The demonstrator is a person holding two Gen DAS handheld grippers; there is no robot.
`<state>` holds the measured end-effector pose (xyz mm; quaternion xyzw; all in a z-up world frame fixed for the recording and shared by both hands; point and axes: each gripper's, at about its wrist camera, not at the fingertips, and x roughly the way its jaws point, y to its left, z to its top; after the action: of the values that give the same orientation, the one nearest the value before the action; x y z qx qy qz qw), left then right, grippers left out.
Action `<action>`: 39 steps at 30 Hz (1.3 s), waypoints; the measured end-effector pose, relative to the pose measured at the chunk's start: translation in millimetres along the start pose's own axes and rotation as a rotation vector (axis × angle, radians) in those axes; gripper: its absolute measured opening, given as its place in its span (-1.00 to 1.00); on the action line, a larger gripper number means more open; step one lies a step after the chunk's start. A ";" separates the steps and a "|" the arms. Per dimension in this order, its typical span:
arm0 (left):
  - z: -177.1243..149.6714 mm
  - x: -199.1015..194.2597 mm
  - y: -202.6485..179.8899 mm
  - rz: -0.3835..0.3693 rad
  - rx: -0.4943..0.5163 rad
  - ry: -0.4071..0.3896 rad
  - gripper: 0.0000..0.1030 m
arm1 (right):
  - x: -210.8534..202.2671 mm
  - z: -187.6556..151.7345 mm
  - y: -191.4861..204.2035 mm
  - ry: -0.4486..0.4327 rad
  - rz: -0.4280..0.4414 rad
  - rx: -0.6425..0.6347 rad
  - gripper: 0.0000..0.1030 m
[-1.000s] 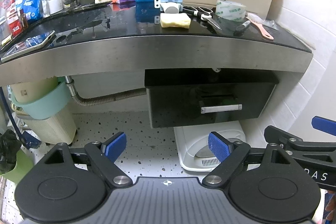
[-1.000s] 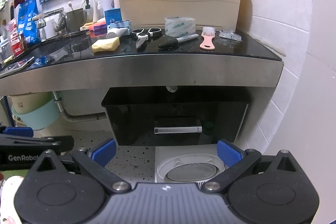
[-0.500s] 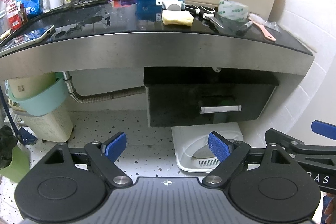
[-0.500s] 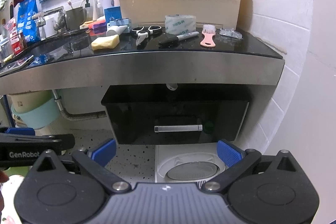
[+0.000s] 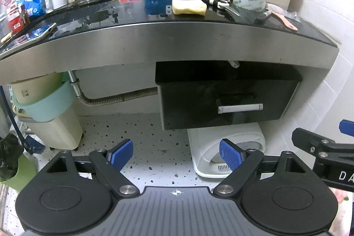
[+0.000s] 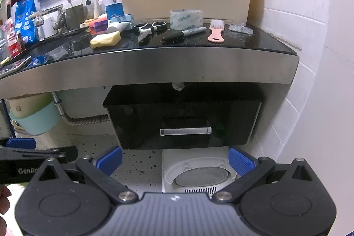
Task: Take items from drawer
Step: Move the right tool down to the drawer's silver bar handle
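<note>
"GenRo…" on left gripper (image 6: 13, 148), marker (image 6: 184, 33) print unreadable

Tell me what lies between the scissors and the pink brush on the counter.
In the right wrist view, the tape roll and a black marker lie between the scissors and the brush.

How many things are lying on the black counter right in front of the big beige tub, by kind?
Scissors: 1
Tape roll: 1
Marker: 1
Pink brush: 1
Yellow sponge: 1
Clear crumpled wrapper: 1
Total: 6
</note>
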<state>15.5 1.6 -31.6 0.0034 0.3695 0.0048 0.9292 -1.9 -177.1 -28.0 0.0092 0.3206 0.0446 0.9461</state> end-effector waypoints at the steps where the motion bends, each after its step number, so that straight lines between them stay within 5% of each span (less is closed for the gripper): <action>1: -0.1 1.6 -0.4 -0.004 0.003 0.006 0.66 | 2.0 -0.3 -0.7 0.002 -0.002 0.001 1.00; 15: -13.0 28.9 2.5 -0.048 -0.011 0.080 0.66 | 60.3 -2.2 -5.2 -0.043 0.019 -0.244 1.00; 28: -28.0 47.9 15.8 0.065 -0.080 0.062 0.66 | 124.7 -4.1 -6.9 -0.043 0.172 -0.391 1.00; 39: -37.1 56.7 4.4 0.001 0.045 0.078 0.66 | 177.7 -12.4 21.1 0.027 0.174 -0.696 0.98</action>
<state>31.2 6.8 -97.5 0.0244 0.4055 -0.0030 0.9137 129.4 -140.1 -144.5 -0.2868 0.2966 0.2315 0.8810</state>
